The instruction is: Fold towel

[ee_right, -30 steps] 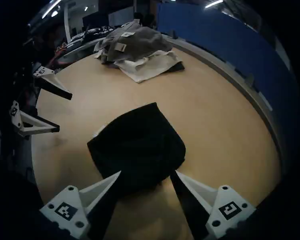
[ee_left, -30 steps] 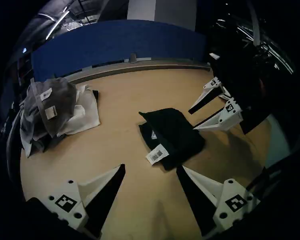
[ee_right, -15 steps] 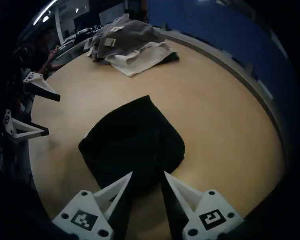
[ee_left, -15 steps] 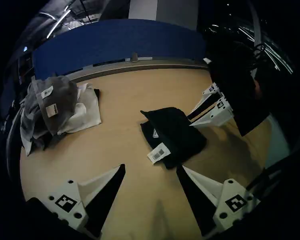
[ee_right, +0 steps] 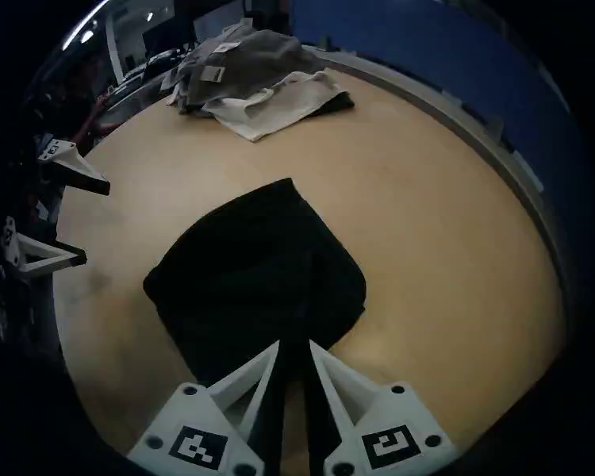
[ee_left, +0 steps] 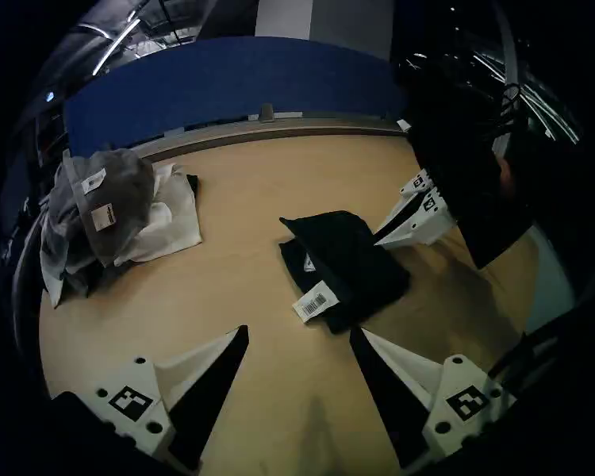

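Note:
A folded black towel (ee_left: 349, 258) with a white barcode tag (ee_left: 312, 301) lies mid-table. In the left gripper view my left gripper (ee_left: 297, 345) hovers open before the towel's tagged corner, a short way off and holding nothing. My right gripper (ee_left: 380, 240) meets the towel's far right edge, its fingers close together. In the right gripper view the black towel (ee_right: 254, 274) spreads ahead, and the right gripper (ee_right: 293, 346) has its fingers nearly together over the towel's near edge, with dark cloth between them. The left gripper (ee_right: 95, 222) stands open at the table's left side.
A heap of grey and white towels (ee_left: 119, 214) sits at the table's left back, seen again as the heap (ee_right: 254, 79) far across. The round wooden table (ee_left: 242, 270) ends at a grey rim under a blue partition (ee_left: 234, 79). A dark sleeve (ee_left: 472, 182) holds the right gripper.
My right gripper's fingers have closed from wide open to nearly together on the towel's near edge and moved in over it. The left gripper has barely moved.

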`<action>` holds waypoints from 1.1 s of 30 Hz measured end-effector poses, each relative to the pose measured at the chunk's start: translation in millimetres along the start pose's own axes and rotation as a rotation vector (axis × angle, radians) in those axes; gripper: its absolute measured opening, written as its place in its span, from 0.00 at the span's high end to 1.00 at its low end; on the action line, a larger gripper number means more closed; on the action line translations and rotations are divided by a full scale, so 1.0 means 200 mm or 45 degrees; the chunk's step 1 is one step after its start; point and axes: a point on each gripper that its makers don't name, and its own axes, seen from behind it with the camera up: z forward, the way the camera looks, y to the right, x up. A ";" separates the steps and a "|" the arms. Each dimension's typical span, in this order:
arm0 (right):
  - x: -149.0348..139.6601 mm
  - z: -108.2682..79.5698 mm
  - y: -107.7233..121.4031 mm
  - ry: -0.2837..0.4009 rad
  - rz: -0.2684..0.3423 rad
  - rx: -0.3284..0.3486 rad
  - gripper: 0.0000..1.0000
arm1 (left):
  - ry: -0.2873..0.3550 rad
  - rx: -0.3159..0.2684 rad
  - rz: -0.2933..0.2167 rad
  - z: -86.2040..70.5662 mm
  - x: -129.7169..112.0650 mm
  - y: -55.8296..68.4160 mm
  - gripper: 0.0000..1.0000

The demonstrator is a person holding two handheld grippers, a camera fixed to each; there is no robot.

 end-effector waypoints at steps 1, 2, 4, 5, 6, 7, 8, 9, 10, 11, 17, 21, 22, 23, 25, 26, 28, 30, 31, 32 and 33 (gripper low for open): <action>0.00 0.00 0.00 0.000 0.000 0.003 0.89 | 0.000 0.000 0.001 0.00 0.00 0.00 0.05; 0.00 0.00 0.00 0.000 0.000 0.006 0.90 | 0.000 0.000 0.001 0.00 0.00 0.00 0.05; 0.00 0.00 0.00 0.004 0.002 0.008 0.93 | -0.001 -0.001 0.002 0.00 0.00 0.00 0.05; 0.00 0.00 0.00 0.007 0.002 0.007 0.94 | -0.001 -0.001 0.002 0.00 0.00 0.00 0.05; 0.00 -0.01 0.00 0.010 0.003 0.006 0.96 | -0.001 -0.001 0.002 0.00 0.00 0.00 0.05; 0.01 -0.01 0.00 0.015 0.004 0.006 0.97 | -0.001 -0.001 0.001 0.00 0.00 0.00 0.05; 0.01 -0.01 0.00 0.020 0.004 0.007 0.98 | 0.000 -0.001 0.001 0.00 0.00 0.00 0.05; 0.01 -0.02 0.00 0.023 0.005 0.007 0.98 | 0.000 -0.001 0.001 0.00 0.00 0.00 0.05; 0.01 -0.02 0.00 0.025 0.005 0.009 0.98 | 0.000 -0.001 0.000 0.00 0.00 0.00 0.05; 0.01 -0.02 0.00 0.026 0.005 0.010 0.98 | 0.000 -0.001 0.000 0.00 0.00 0.00 0.05; 0.04 -0.04 0.00 0.040 0.002 0.009 0.98 | -0.002 0.001 0.004 0.00 -0.01 -0.01 0.05; 0.08 -0.06 -0.01 0.069 -0.009 0.008 0.99 | 0.000 0.002 0.003 0.00 -0.01 -0.01 0.05; 0.10 -0.07 -0.02 0.080 -0.013 0.009 0.99 | 0.001 0.002 0.002 0.00 -0.01 -0.01 0.05; 0.12 -0.07 -0.02 0.091 -0.016 0.009 0.99 | 0.002 0.002 0.001 0.00 -0.01 -0.01 0.05; 0.17 -0.09 -0.03 0.114 -0.026 0.011 0.99 | 0.004 0.002 0.000 -0.01 -0.01 -0.01 0.05; 0.19 -0.09 -0.03 0.125 -0.031 0.013 0.99 | 0.004 0.003 0.000 -0.01 -0.01 -0.01 0.05; 0.24 -0.10 -0.04 0.146 -0.042 0.014 0.99 | 0.006 0.004 0.000 -0.01 -0.01 -0.01 0.05; 0.29 -0.10 -0.05 0.164 -0.052 0.014 0.99 | 0.007 0.005 -0.001 -0.01 -0.01 -0.01 0.05; 0.31 -0.10 -0.05 0.173 -0.057 0.014 0.99 | 0.008 0.005 -0.002 -0.01 -0.01 -0.01 0.05; 0.34 -0.10 -0.06 0.181 -0.062 0.014 0.99 | 0.008 0.005 -0.003 -0.01 -0.01 -0.01 0.05; 0.36 -0.10 -0.06 0.188 -0.067 0.014 0.99 | 0.008 0.005 -0.004 -0.01 -0.01 -0.01 0.05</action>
